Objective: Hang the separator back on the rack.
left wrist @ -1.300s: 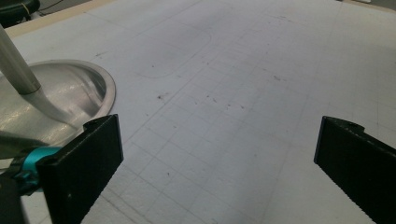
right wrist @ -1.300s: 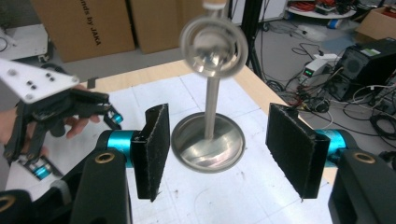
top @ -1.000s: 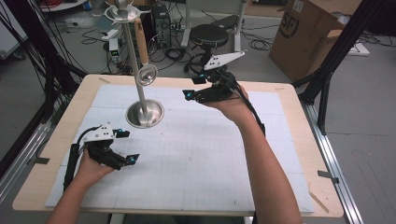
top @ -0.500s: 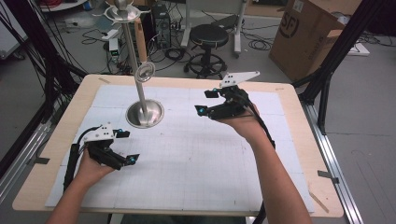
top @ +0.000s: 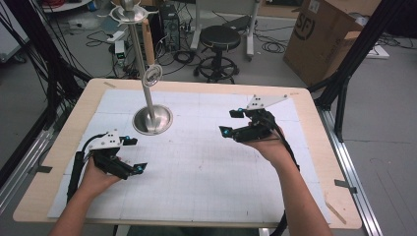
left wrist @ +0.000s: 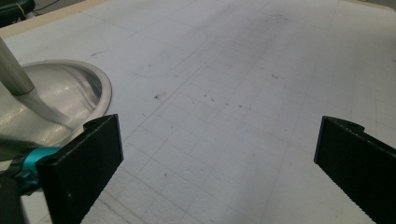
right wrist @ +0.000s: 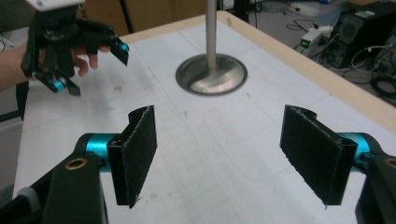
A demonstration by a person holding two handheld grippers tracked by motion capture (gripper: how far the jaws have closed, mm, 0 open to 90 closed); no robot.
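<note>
Item 1: left gripper [top: 135,154], black w/ teal tips, lower left of the high view; jaws spread wide, nothing between, just above white gridded paper mat [top: 206,187].
Item 2: right gripper [top: 231,123], centre-right, jaws likewise wide apart, empty, held above mat.
Item 3: tall silver metal stand w/ round dished base [top: 153,120], upper left of centre; base on mat, just beyond left gripper, well apart from right.
Item 4: light wooden table [top: 314,147] under mat.

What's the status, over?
Left tongs open, empty. Right tongs open, empty, off the mat. Metal stand upright near left tongs. Nothing between.
</note>
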